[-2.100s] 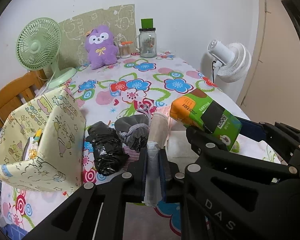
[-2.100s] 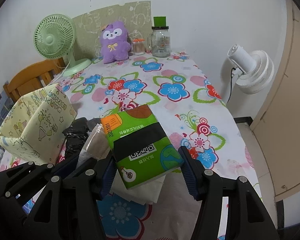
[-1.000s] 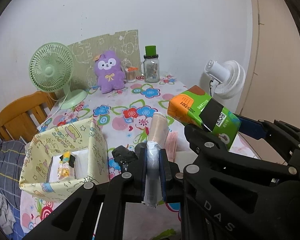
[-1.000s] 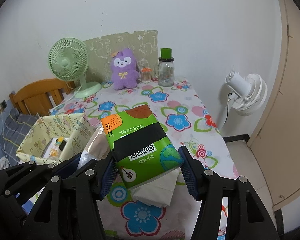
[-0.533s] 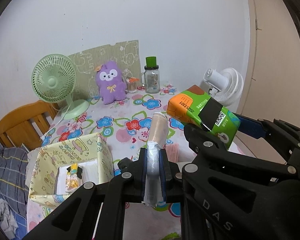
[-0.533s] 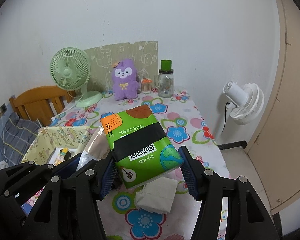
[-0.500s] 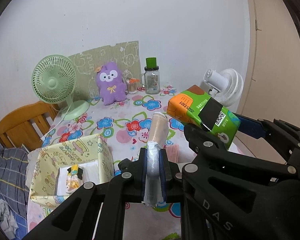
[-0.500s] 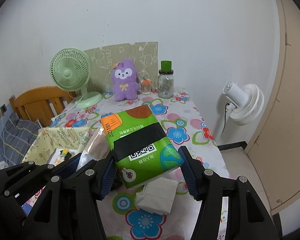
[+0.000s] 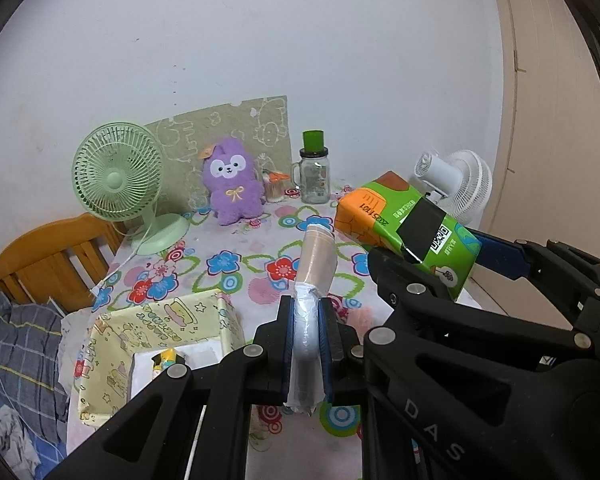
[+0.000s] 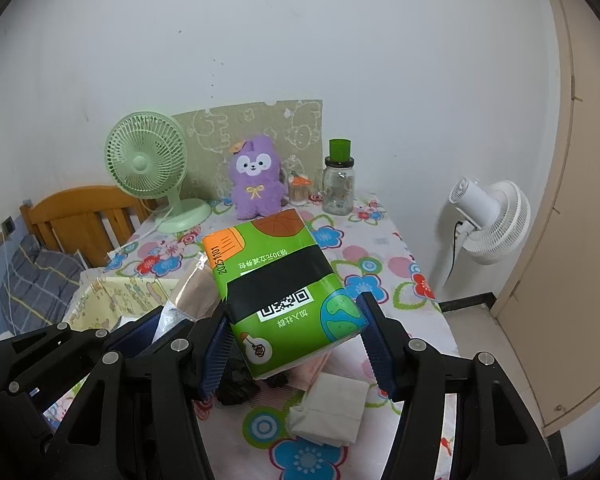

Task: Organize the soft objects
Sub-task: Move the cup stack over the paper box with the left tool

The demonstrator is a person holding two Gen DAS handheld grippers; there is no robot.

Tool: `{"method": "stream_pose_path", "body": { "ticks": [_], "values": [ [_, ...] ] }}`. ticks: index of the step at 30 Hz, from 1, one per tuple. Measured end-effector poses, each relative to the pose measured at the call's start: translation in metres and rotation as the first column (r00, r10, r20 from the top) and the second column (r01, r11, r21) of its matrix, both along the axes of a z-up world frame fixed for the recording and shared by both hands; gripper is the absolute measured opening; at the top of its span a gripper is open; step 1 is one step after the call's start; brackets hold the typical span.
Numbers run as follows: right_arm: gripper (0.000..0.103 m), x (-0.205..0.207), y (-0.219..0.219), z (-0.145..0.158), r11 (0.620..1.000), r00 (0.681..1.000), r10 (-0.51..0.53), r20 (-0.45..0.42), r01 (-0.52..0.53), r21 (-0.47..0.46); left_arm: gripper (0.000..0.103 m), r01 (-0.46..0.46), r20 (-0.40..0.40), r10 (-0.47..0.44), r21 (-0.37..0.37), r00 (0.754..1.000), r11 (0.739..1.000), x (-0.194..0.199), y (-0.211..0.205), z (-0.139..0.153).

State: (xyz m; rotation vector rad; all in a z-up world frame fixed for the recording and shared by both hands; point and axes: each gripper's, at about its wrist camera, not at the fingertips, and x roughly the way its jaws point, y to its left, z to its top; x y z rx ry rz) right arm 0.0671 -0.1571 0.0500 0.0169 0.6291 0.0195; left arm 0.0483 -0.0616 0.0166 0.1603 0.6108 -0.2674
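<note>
The left claw (image 9: 307, 344) squeezes a clear-wrapped beige pack (image 9: 315, 276), held high and tipped down over the flowery surface (image 9: 236, 268). Right beside it (nearly touching), the right claw (image 10: 294, 338) grips a green tissue pack (image 10: 284, 292).

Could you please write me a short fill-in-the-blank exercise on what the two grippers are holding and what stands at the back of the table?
1. The right gripper is closed on a tissue pack that is mostly ____ in colour.
2. The left gripper pinches a clear plastic packet with ____ contents.
3. The plush toy at the back of the table is ____.
4. The glass jar has a ____ lid.

Missing words: green; beige; purple; green
</note>
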Motion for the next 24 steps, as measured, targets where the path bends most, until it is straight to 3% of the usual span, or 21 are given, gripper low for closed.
{"method": "stream_pose_path", "body": {
  "ticks": [15, 24],
  "values": [
    [0.063, 0.022, 0.032, -0.002, 1.0, 1.0, 0.011, -0.005, -0.011, -0.007, 0.01, -0.019, -0.003, 0.019, -0.004, 1.0, 1.0, 0.022, 0.032, -0.001],
    [0.054, 0.039, 0.055, -0.01, 0.999, 0.999, 0.045, -0.03, -0.045, -0.021, 0.01, -0.049, -0.019, 0.049, 0.005, 0.999, 0.999, 0.036, 0.056, -0.009]
  ]
}}
